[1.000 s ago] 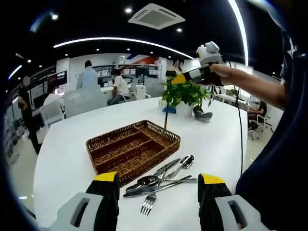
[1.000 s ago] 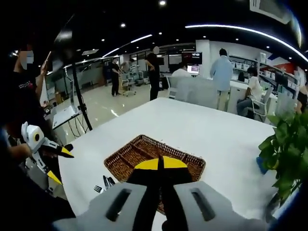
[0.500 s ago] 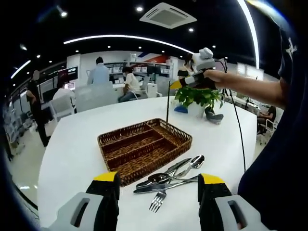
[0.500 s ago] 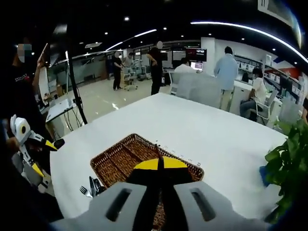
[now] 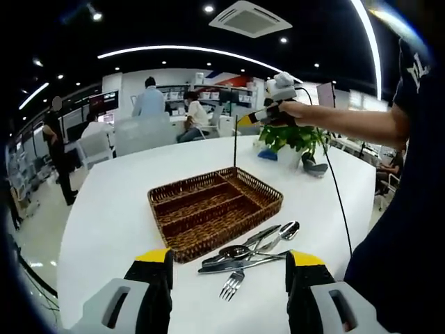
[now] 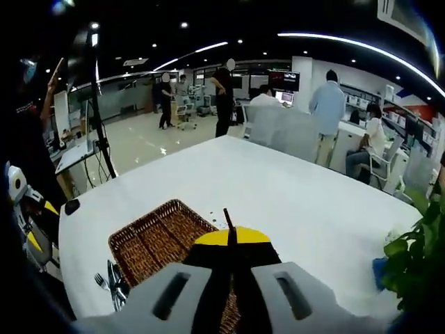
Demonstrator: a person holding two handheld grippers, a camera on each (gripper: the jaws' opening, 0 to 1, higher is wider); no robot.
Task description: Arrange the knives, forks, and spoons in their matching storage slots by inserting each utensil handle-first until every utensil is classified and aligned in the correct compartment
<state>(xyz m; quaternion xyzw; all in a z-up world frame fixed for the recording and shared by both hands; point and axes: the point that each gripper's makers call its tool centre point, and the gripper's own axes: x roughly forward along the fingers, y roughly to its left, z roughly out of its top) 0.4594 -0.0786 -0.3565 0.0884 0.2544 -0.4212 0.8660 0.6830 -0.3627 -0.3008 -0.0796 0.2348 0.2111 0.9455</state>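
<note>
Up high, a thin dark utensil (image 5: 235, 146) was pinched by the right gripper (image 5: 252, 118), dangling over the wicker tray (image 5: 215, 209). Spread wide, the left gripper (image 5: 229, 259) was held near the cutlery pile (image 5: 252, 252) lying beside the tray on the white table (image 5: 111, 229).

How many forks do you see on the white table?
1 fork shows clearly, tines toward the camera, at the near end of the cutlery pile beside the basket. Others may be hidden in the overlapping pile.
</note>
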